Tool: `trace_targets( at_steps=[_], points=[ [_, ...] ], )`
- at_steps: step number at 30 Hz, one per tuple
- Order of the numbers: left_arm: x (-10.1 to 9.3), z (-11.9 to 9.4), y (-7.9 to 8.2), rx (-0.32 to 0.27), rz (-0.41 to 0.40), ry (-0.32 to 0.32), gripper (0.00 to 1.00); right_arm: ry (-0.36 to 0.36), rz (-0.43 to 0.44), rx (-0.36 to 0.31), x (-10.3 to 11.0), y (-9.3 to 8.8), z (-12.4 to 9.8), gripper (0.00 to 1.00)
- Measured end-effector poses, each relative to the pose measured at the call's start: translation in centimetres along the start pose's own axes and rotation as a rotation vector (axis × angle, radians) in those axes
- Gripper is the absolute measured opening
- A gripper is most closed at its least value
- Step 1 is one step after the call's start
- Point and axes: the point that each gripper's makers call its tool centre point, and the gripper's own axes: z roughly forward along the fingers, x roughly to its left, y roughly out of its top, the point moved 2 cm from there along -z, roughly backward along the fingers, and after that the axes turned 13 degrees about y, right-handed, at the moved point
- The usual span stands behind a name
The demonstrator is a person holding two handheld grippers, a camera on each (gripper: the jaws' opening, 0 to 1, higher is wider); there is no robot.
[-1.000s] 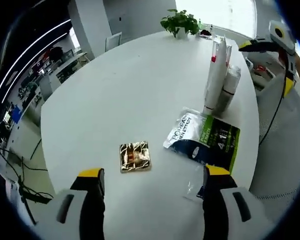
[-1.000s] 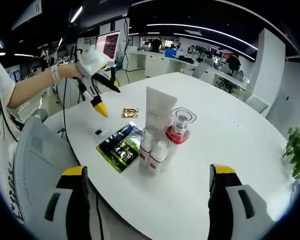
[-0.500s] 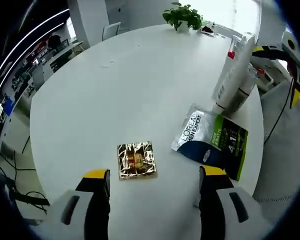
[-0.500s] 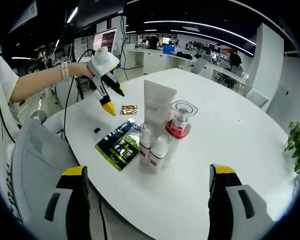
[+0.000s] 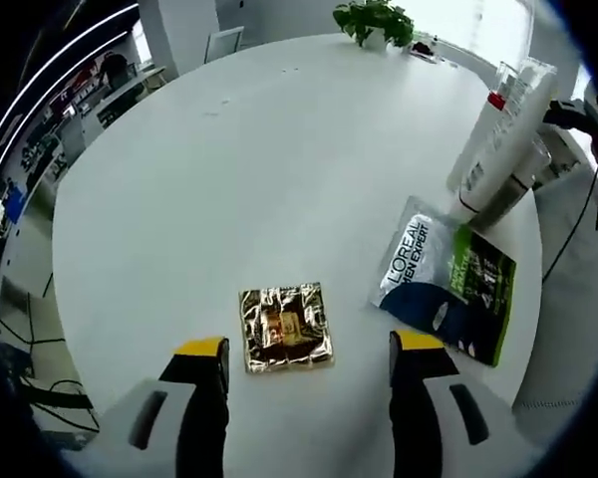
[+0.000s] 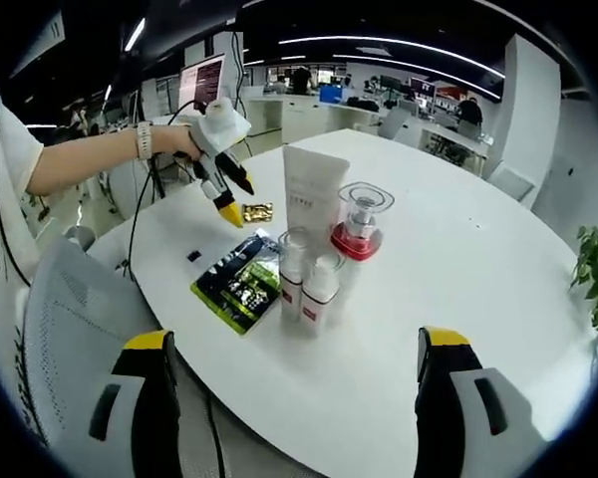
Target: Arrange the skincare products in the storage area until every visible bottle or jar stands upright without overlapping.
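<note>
"L'OREAL MEN EXPERT" (sachet (image 5: 446, 290))

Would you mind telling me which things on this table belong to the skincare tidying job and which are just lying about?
Part of the job:
white tube, standing
clear jar with red base
two small white bottles, upright
green and black sachet, lying flat
gold foil sachet, flat, ahead of the open left gripper

Just lying about:
potted plant
small dark item near the table edge
grey chair

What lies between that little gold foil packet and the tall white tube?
The green-and-black sachet lies flat between the gold packet and the tube, in the right gripper view.
</note>
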Motion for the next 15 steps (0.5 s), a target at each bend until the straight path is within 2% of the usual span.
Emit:
trace_targets(
  at_steps=[15],
  points=[
    [0.9,1.3,0.0,0.037,-0.048,0.002,0.57,-0.014,0.020,-0.001,-0.4,-0.6,-0.3,1.00]
  ],
)
